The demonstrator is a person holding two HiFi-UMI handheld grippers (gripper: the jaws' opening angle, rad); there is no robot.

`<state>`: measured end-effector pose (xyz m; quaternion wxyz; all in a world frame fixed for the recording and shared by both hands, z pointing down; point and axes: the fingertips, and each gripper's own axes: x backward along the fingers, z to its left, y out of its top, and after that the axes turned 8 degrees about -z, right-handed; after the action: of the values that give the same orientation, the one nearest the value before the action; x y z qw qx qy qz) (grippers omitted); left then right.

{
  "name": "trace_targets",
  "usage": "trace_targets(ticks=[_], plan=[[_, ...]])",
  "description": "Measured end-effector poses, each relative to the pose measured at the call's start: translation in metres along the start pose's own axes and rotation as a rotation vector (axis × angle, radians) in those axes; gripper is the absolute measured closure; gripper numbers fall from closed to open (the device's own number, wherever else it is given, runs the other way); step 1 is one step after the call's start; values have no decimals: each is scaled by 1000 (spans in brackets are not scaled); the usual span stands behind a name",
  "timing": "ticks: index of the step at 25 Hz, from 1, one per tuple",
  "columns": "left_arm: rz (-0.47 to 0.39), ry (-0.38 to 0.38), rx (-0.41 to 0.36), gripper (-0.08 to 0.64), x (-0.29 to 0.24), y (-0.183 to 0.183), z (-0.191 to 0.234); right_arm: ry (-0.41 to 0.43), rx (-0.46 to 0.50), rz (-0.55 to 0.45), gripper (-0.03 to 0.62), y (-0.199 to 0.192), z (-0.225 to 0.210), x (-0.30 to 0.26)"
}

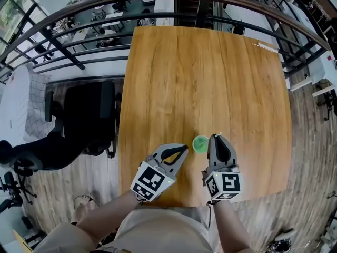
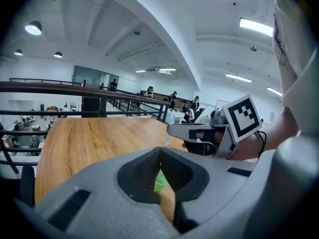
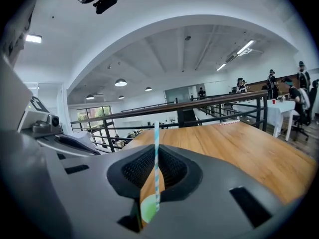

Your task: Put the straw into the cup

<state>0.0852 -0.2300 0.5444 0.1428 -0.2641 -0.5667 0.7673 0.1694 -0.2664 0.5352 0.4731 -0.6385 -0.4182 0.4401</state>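
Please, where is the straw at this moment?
In the right gripper view the straw stands upright, held by the right gripper between its fingers, with its lower end at the green cup near the person's side of the wooden table.
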Motion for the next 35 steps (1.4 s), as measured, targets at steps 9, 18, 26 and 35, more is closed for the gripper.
trace_targets(ticks=[9,18,26,35], plan=[[43,-5,24,548,-9,-19,3,14,15,52,558,-36,-7,-12],[60,4,51,546,-11,-27,3,3,3,120,558,-60,-11,-12],[76,10,72,546,-9,-32,4,4,-34,131,557,-62,-9,-12],[63,-1,44,546,-5,-21,-5,-13,-27,97,557,-43,-11,1]])
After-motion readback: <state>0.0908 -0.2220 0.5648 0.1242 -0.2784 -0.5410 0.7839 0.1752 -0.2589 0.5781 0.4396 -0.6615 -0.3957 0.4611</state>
